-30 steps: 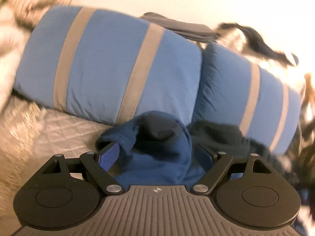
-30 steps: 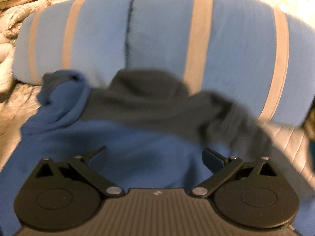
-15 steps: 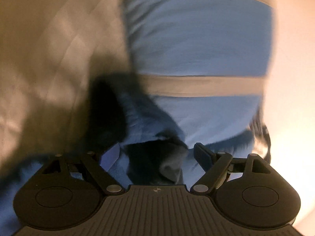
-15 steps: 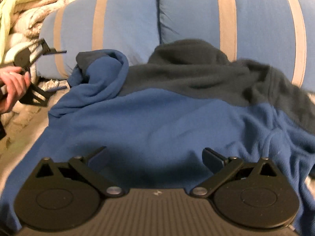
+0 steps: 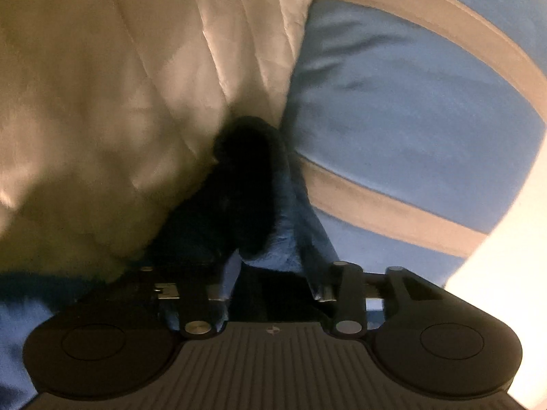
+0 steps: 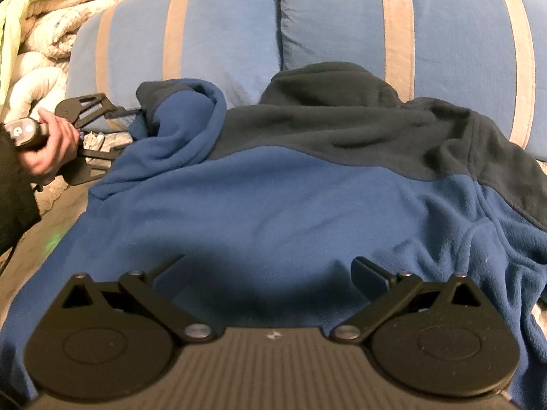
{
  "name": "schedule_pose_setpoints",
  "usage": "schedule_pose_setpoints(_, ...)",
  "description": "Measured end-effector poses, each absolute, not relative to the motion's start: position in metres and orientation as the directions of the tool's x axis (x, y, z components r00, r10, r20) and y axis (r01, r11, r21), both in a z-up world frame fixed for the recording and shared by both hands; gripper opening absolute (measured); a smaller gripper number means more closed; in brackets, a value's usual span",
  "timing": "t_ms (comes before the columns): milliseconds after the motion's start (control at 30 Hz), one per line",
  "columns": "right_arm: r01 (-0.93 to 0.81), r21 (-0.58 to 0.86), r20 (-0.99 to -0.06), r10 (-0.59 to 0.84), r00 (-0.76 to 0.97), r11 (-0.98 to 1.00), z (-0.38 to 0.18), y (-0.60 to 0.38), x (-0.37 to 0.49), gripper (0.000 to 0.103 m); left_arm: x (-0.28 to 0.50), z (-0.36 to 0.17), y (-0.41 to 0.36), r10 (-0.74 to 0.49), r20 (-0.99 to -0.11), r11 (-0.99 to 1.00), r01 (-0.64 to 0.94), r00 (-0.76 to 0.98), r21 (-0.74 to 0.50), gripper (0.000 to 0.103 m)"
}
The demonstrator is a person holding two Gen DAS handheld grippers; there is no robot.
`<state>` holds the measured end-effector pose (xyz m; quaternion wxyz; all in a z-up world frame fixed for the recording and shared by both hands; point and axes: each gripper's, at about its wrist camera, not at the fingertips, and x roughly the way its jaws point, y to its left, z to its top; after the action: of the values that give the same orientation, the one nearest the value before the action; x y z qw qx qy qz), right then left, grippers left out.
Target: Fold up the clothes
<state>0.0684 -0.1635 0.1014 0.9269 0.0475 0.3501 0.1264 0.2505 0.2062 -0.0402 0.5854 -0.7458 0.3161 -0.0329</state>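
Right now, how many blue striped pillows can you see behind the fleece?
2. One blue striped pillow stands behind the fleece's bunched sleeve; the second is beside it, behind the dark collar. Others may be hidden.

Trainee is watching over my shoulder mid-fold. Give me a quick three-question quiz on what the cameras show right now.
1. True or false: the right gripper is clamped on the fleece.
2. What is the fleece propped against? A) blue striped pillows B) a wooden chair C) a laundry basket
3. Which part of the fleece is the left gripper at?

Key
1. False: its jaws stand open above the blue body.
2. A
3. The bunched sleeve end; its jaws are closing with fabric between them.
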Motion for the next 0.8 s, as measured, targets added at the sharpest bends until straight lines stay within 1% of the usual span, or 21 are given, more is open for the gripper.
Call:
schedule_pose_setpoints(33,-0.202,0.174,-0.638,0.267,0.722,0.964,0.101,-0.163,0.068,0.103,0.251,-0.040,0.208,-0.498,-0.324,-0.101,-0.426,0.804,-0.899,0.032)
schedule_pose_setpoints(133,-0.203,0.167,-0.635,0.263,0.727,0.965,0.100,-0.163,0.069,0.103,0.249,-0.030,0.217,-0.430,-0.325,-0.040,-0.378,0.842,-0.925,0.026)
schedule_pose_setpoints(200,-0.203,0.158,-0.632,0.257,0.731,0.966,0.100,-0.163,0.069,0.103,0.243,-0.009,0.221,-0.360,-0.335,0.048,-0.341,0.871,-0.939,0.023)
schedule_pose_setpoints(233,-0.202,0.150,-0.631,0.251,0.734,0.968,0.099,-0.163,0.069,0.103,0.241,0.008,0.223,-0.324,-0.346,0.117,-0.325,0.881,-0.938,0.021)
schedule_pose_setpoints(267,-0.201,0.141,-0.629,0.245,0.738,0.969,0.099,-0.163,0.069,0.103,0.241,0.029,0.221,-0.313,-0.336,0.185,-0.289,0.888,-0.939,0.020)
schedule_pose_setpoints(300,-0.197,0.129,-0.627,0.233,0.743,0.972,0.099,-0.162,0.069,0.103,0.240,0.051,0.219,-0.303,-0.325,0.252,-0.253,0.896,-0.934,0.018)
schedule_pose_setpoints(333,-0.194,0.119,-0.624,0.226,0.748,0.974,0.099,-0.162,0.069,0.103,0.240,0.073,0.216,-0.296,-0.312,0.324,-0.212,0.903,-0.922,0.012)
schedule_pose_setpoints(400,-0.186,0.102,-0.616,0.209,0.759,0.977,0.099,-0.163,0.069,0.103,0.239,0.127,0.202,-0.297,-0.282,0.496,-0.105,0.912,-0.862,0.012)
schedule_pose_setpoints(500,-0.177,0.104,-0.602,0.204,0.772,0.979,0.099,-0.165,0.069,0.103,0.225,0.206,0.172,-0.317,-0.224,0.708,0.073,0.922,-0.702,0.012)
schedule_pose_setpoints(567,-0.171,0.124,-0.594,0.211,0.776,0.977,0.100,-0.168,0.070,0.103,0.205,0.251,0.146,-0.356,-0.185,0.793,0.192,0.916,-0.578,0.012)
schedule_pose_setpoints(633,-0.158,0.139,-0.581,0.209,0.787,0.978,0.102,-0.173,0.070,0.103,0.175,0.286,0.111,-0.416,-0.159,0.851,0.321,0.896,-0.416,0.012)
schedule_pose_setpoints(733,-0.097,0.162,-0.529,0.169,0.832,0.982,0.111,-0.191,0.065,0.103,0.126,0.311,0.047,-0.498,-0.213,0.867,0.487,0.841,-0.106,0.012)
schedule_pose_setpoints(800,-0.026,0.189,-0.476,0.114,0.872,0.982,0.118,-0.209,0.059,0.103,0.094,0.312,0.000,-0.536,-0.281,0.807,0.581,0.796,0.107,0.012)
